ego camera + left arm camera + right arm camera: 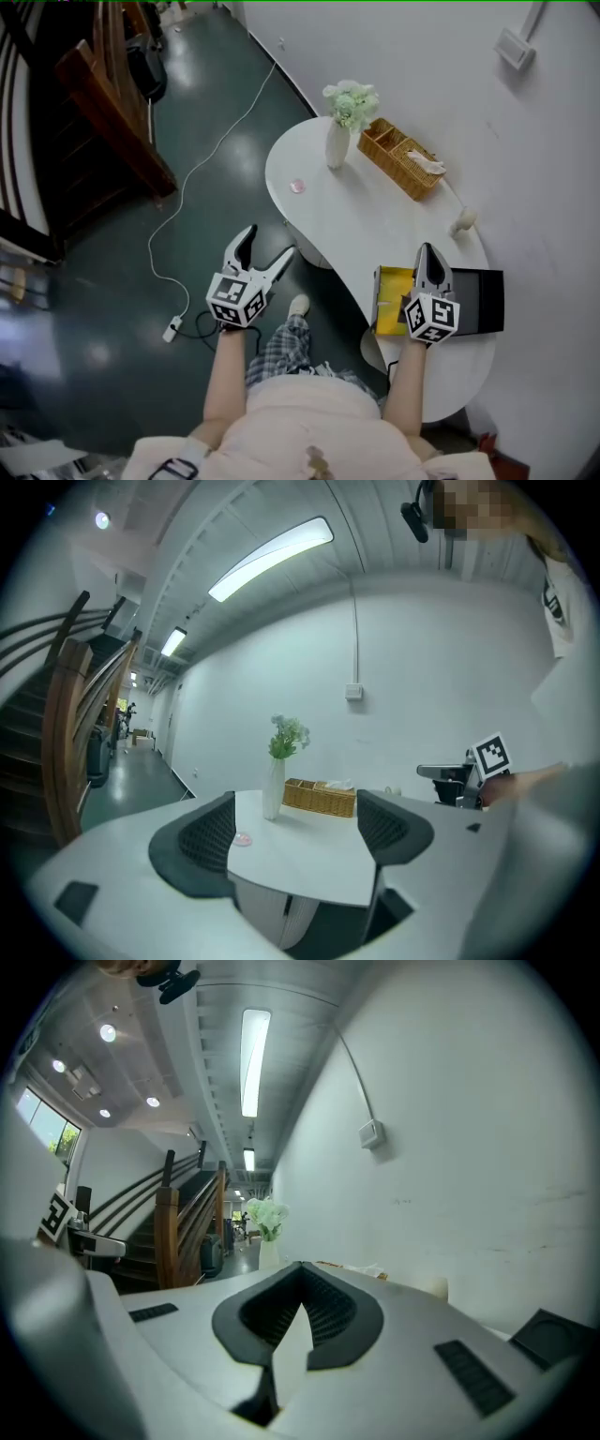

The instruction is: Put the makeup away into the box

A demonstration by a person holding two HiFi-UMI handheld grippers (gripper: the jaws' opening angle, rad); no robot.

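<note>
looks barely begun: small pink item [297, 186], prob the makeup, lies on the table [375, 230] by the vase [337, 145], well apart from the box [473, 300]; left gripper [269, 242] open & empty, right gripper [427, 251] closed on nothing over the box.

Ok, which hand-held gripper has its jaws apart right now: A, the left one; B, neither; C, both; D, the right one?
A: the left hand-held gripper has its jaws spread wide with nothing between them, while the right hand-held gripper has its jaws closed tip to tip.
</note>
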